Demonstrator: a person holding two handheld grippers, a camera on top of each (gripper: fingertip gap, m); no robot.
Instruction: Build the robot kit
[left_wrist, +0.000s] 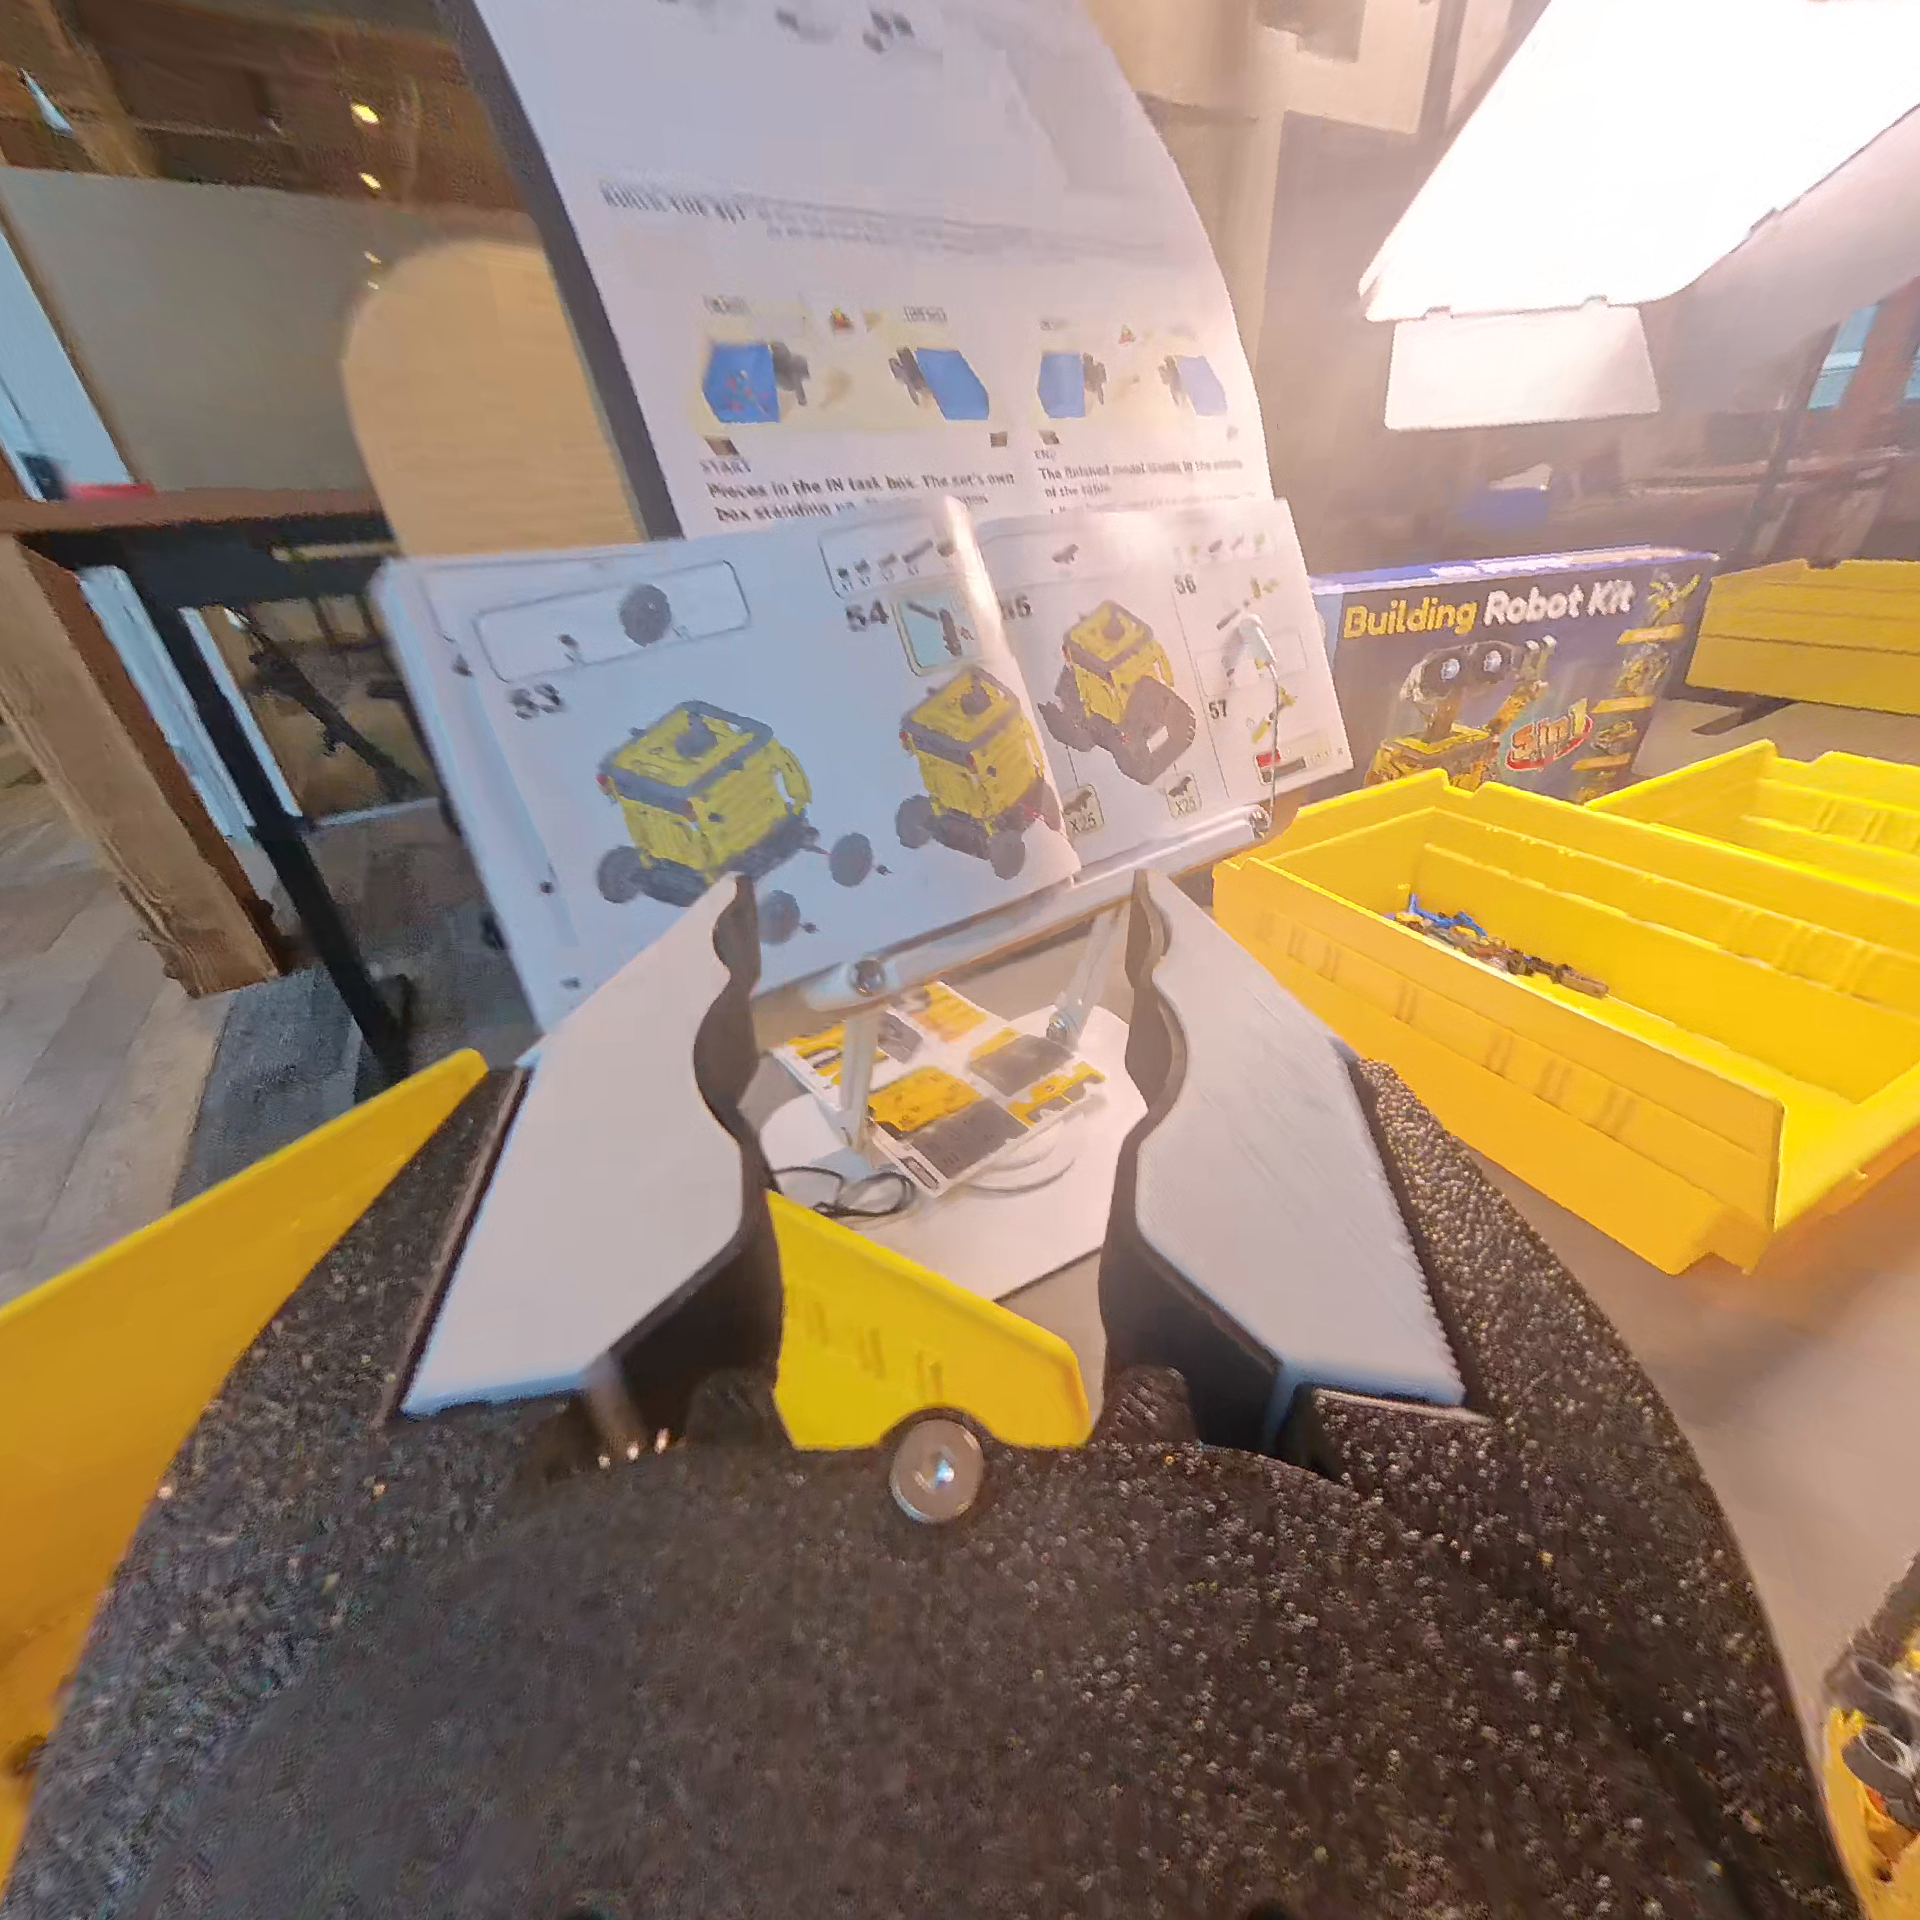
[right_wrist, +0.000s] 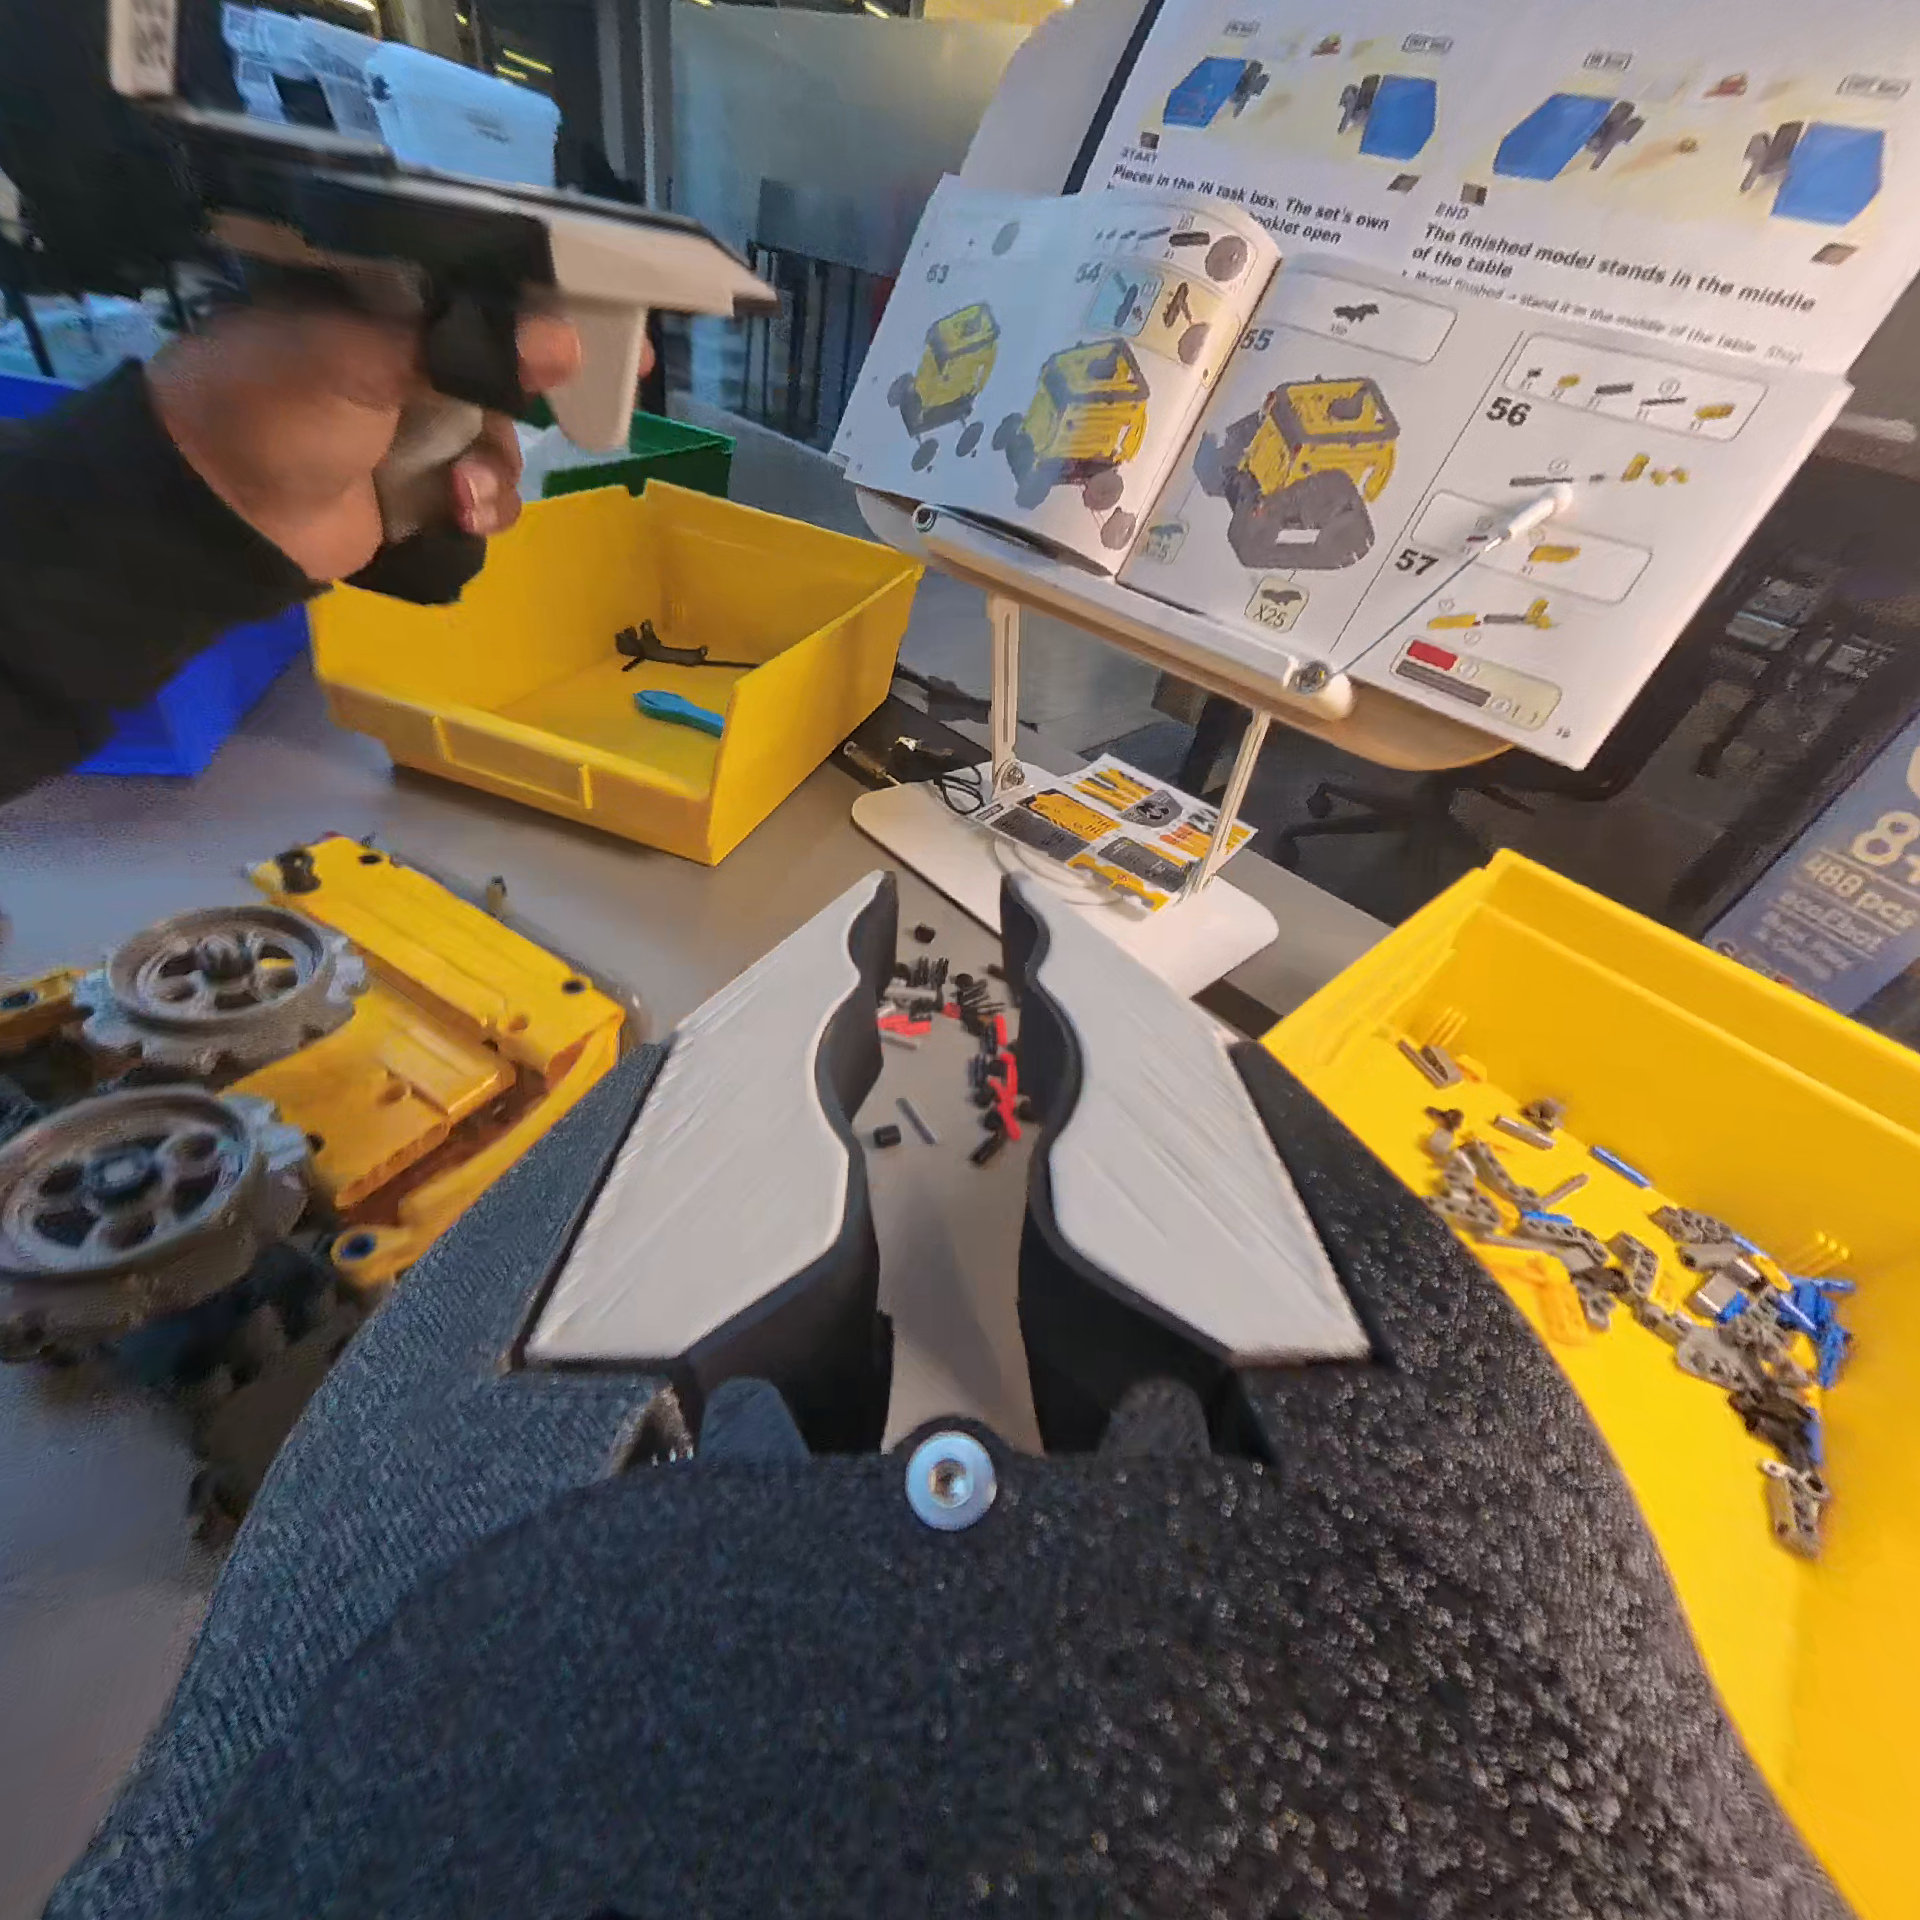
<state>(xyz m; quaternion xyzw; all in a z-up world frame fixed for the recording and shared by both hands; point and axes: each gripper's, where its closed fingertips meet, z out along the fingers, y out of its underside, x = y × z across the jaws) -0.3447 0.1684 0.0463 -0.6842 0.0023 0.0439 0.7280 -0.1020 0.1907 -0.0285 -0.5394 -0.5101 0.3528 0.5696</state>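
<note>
My left gripper (left_wrist: 940, 902) is open and empty, held in the air above the rim of a yellow bin (left_wrist: 914, 1340) and facing an open instruction booklet (left_wrist: 790, 727) on a white stand. In the right wrist view a hand holds the left gripper (right_wrist: 727, 286) over that bin (right_wrist: 499, 717), which holds a black piece (right_wrist: 665, 652) and a blue tool (right_wrist: 681, 712). My right gripper (right_wrist: 948, 902) is open and empty, low over a small pile of black and red pins (right_wrist: 961, 1029) on the grey table. A yellow model with grey toothed wheels (right_wrist: 395, 1039) lies to its left.
A yellow bin (right_wrist: 1558, 997) with several grey and blue pieces (right_wrist: 1621, 1257) stands at the right; it also shows in the left wrist view (left_wrist: 1455, 1049). A sticker sheet (right_wrist: 1122, 831) lies on the stand's base. The kit's box (left_wrist: 1507, 675) stands behind more yellow bins.
</note>
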